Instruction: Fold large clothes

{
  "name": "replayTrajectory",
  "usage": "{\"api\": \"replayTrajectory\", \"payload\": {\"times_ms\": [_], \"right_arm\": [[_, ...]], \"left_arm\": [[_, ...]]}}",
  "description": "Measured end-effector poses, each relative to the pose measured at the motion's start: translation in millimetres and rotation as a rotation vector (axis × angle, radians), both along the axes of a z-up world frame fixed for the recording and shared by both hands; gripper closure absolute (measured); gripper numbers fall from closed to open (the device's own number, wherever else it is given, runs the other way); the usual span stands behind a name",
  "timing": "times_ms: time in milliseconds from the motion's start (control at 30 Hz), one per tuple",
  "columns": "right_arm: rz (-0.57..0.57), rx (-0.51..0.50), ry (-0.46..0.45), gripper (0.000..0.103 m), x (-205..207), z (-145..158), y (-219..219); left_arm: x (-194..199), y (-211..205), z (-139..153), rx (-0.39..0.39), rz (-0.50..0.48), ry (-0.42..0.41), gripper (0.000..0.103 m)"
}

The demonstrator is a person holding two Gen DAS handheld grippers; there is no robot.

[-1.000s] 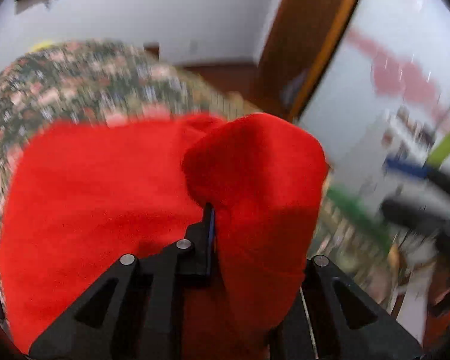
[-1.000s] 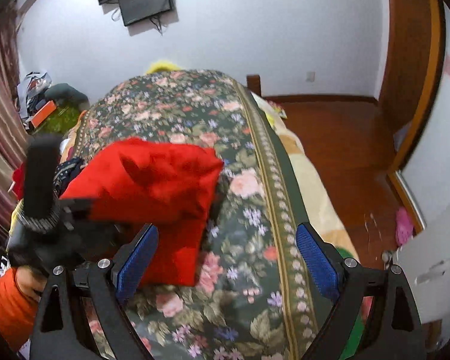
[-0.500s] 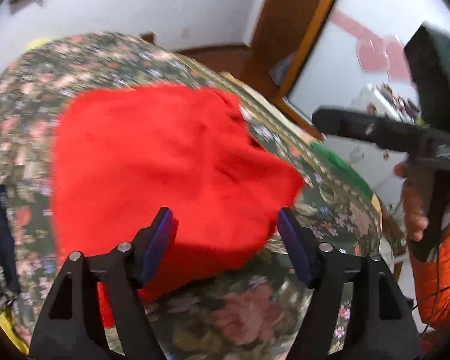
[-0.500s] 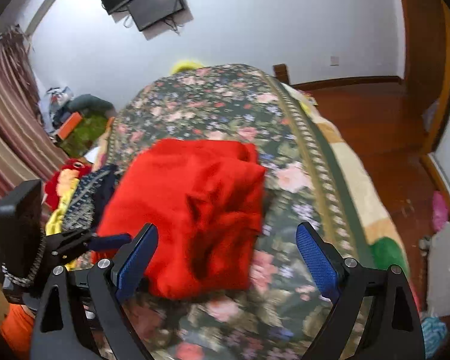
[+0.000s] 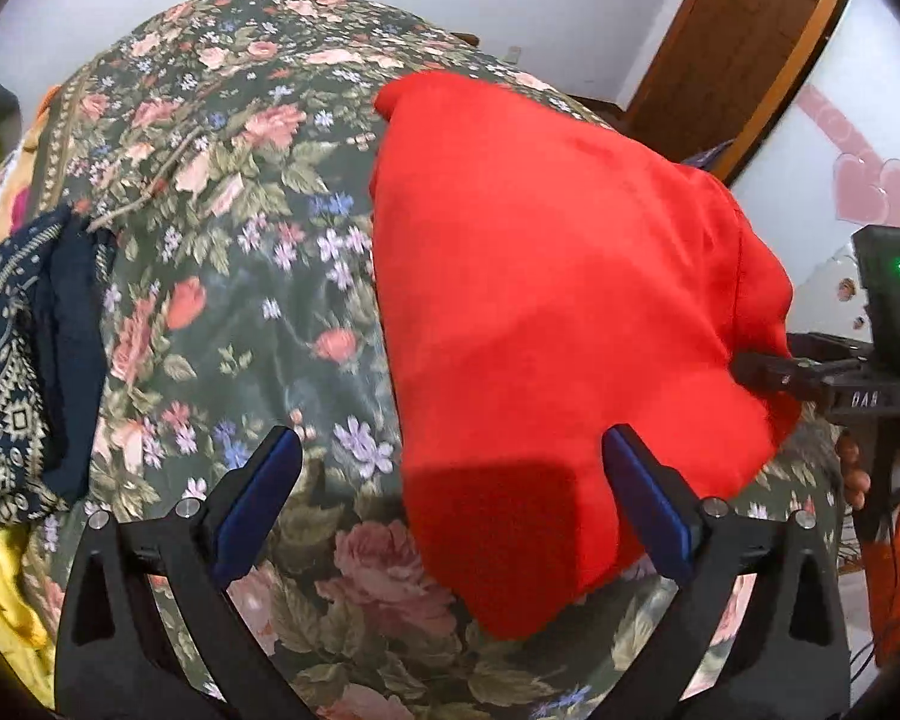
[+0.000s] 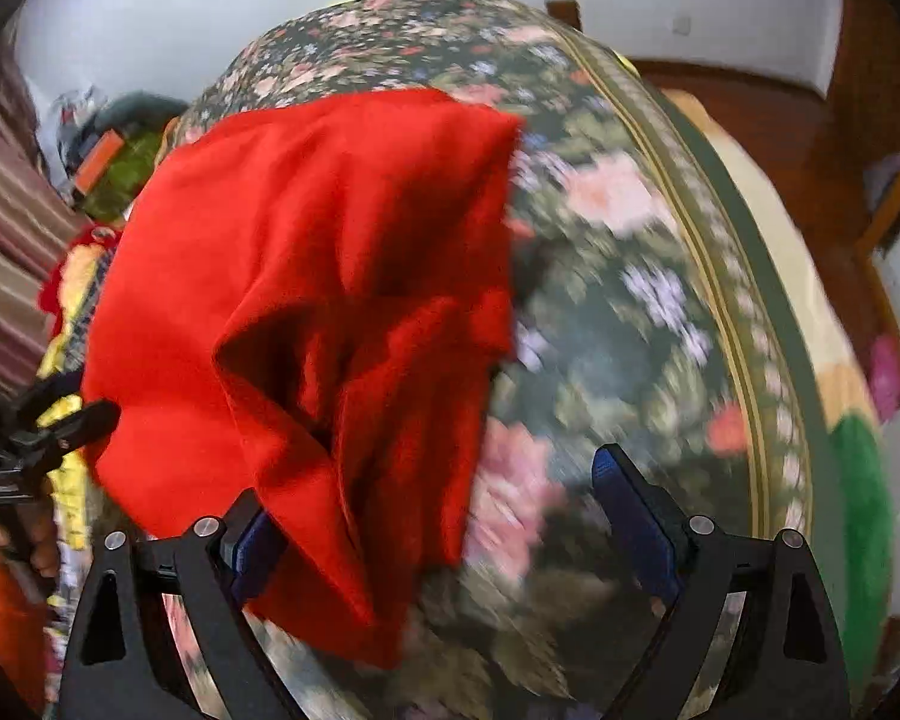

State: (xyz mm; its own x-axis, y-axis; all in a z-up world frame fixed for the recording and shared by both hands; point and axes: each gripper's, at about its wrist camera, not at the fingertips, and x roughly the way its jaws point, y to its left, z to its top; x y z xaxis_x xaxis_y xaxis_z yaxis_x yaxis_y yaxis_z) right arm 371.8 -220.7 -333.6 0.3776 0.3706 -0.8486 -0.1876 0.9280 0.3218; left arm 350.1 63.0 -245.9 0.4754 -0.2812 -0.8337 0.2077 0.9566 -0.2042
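Note:
A folded red garment (image 5: 546,312) lies on the floral bedspread (image 5: 240,276); it also shows in the right wrist view (image 6: 330,312). My left gripper (image 5: 450,492) is open above the garment's near left corner, holding nothing. My right gripper (image 6: 444,528) is open over the garment's near right edge, its left finger (image 6: 252,546) partly behind red cloth. In the left wrist view the right gripper (image 5: 774,375) reaches in from the right at the garment's edge. In the right wrist view the left gripper (image 6: 60,426) shows at the far left.
A dark blue patterned garment (image 5: 24,372) and yellow cloth (image 5: 0,588) lie at the bed's left side. The bedspread (image 6: 660,300) has a striped border on the right. A wooden floor (image 6: 768,120) and door (image 5: 744,42) lie beyond the bed.
My left gripper let go of the red garment, opened and drew back. The garment now lies flat and folded on the bed. My right gripper has moved down close to the garment's right edge.

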Motion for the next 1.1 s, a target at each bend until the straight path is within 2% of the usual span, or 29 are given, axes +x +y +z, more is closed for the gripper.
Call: {"api": "replayTrajectory", "payload": {"times_ms": [67,167,267,400,467,567,700,900,967,1100], "right_arm": [[-0.01,0.022,-0.003,0.011,-7.9,1.9,-14.9],[-0.045,-0.102,-0.03,0.011,-17.0,8.6,-23.9],[-0.061,-0.111,-0.051,0.011,-22.2,22.5,-31.8],[-0.054,-0.002,-0.101,0.01,-23.5,50.6,-33.6],[-0.044,0.098,-0.112,0.01,-18.5,63.0,-29.1],[-0.018,0.19,-0.106,0.01,-4.5,66.8,-14.0],[0.004,0.187,-0.043,0.01,19.1,43.7,8.1],[0.006,0.245,0.076,0.01,53.9,-2.6,11.0],[0.02,0.272,0.082,0.01,62.0,-7.6,11.6],[0.062,0.271,0.063,0.009,77.5,-10.2,20.8]], "left_arm": [[-4.4,-0.7,-3.5,0.009,-0.006,-0.003,0.001],[-9.9,1.4,-4.8,0.001,0.004,0.005,0.0],[-10.1,4.5,-1.4,-0.001,0.018,0.013,0.0],[-11.7,0.8,16.7,0.063,0.01,-0.03,0.0],[-10.0,-2.6,28.4,0.092,0.006,-0.068,0.0],[-0.5,-6.8,40.4,0.085,-0.008,-0.096,0.0],[26.8,-6.8,37.9,-0.011,-0.031,-0.046,0.0],[76.3,2.0,0.5,-0.162,-0.001,0.124,0.0],[88.7,4.6,-9.2,-0.244,-0.004,0.163,0.0],[105.2,2.7,-19.1,-0.293,-0.013,0.185,0.0]]}}
